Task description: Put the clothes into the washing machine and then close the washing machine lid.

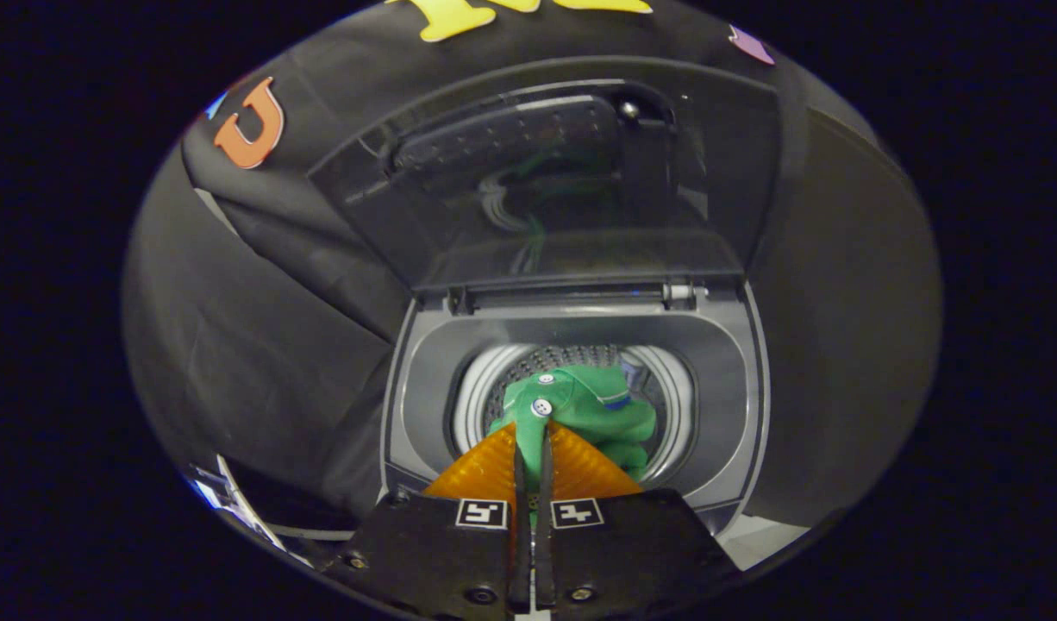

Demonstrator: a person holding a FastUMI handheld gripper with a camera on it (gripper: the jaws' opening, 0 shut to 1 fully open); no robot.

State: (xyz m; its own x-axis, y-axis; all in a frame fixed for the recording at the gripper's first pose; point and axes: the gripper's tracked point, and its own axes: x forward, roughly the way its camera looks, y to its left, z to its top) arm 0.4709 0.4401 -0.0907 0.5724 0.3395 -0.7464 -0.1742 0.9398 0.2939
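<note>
While my tongs [530, 429] are pinched nearly closed on a fold of the green shirt [593, 414], low in the centre of the frame, the shirt hangs over the drum [666, 392] of the washing machine [735, 379]. If I let go early, cloth could drape on the rim, I reckon, and jam the raised lid [546, 181] above.

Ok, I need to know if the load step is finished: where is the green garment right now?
In the gripper view, the green garment hangs over the washing machine's drum opening, pinched by the gripper at its fingertips, below the raised lid.
</note>
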